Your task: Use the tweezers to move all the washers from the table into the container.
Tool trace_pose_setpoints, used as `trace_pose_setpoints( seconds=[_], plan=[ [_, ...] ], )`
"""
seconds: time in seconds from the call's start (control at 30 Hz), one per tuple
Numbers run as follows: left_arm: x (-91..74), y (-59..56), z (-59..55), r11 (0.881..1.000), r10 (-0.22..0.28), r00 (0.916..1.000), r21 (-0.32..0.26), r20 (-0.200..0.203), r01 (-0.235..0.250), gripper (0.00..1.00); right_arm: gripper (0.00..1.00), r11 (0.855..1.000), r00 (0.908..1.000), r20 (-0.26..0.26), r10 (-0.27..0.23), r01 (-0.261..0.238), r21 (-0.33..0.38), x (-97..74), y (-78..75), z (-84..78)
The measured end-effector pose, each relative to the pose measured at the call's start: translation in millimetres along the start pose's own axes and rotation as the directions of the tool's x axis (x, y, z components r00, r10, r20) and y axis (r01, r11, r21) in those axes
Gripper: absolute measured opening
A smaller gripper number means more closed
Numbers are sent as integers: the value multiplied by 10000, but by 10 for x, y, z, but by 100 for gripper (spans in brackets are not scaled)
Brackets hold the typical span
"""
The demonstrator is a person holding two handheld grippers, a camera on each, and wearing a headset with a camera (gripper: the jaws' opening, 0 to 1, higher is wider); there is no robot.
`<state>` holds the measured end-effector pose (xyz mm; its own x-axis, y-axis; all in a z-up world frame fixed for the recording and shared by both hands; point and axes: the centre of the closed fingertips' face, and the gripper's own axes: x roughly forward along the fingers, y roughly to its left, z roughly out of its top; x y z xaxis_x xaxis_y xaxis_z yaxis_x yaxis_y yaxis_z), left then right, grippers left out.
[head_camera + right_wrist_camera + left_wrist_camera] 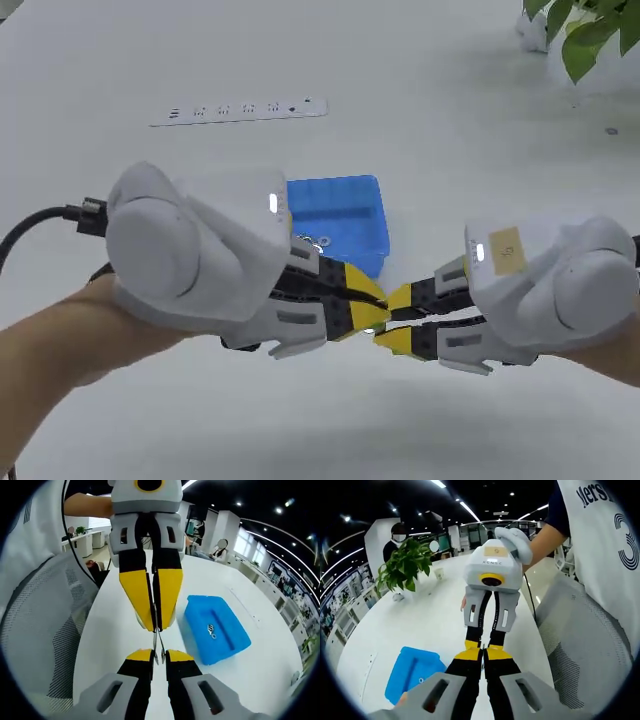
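The thin silver metal tweezers [158, 645] are being held over the white table [450, 120], on the near side of the blue rectangular plastic container [345, 215]; the left claw [378, 298] is clamping them between its yellow tips, its jaws pressing together on the shanks; in the right gripper view the tweezers' points are reaching into the narrow gap of the right claw [160, 656], whose yellow-tipped jaws are standing slightly apart on either side of them, and whether they are touching the metal I cannot tell; the two claws are meeting tip to tip, the left one coming in from the person's left and the right one from the right. A few small silver metal washers [211, 629] are lying inside the container, in its sunken middle; the container is resting on the table just beyond the claws. Farther back a long white power strip [240, 110] is lying flat on the table, well apart from the container; a green leafy plant [585, 30] is standing at the far right corner.
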<state>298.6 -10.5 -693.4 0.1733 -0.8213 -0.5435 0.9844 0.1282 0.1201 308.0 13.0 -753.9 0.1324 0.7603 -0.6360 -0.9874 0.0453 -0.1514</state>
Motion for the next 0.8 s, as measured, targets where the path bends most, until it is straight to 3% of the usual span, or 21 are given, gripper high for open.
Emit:
trace_pose_setpoints(
  seconds=[0.27, 0.53, 0.8],
  plan=[
    [59, 39, -107, 9998, -135, 9998, -159, -175, 133, 6, 10, 9997, 10000, 11, 39, -39, 241, 89, -19, -75],
    [48, 204, -153, 9989, 213, 9997, -411, -69, -215, 5, 11, 9983, 9997, 122, -208, 201, 554, 118, -178, -82],
    [55, 248, -203, 9985, 258, 9995, -471, -192, -267, 5, 11, 9976, 9997, 150, -201, 191, 669, 174, -223, -105]
  ],
)
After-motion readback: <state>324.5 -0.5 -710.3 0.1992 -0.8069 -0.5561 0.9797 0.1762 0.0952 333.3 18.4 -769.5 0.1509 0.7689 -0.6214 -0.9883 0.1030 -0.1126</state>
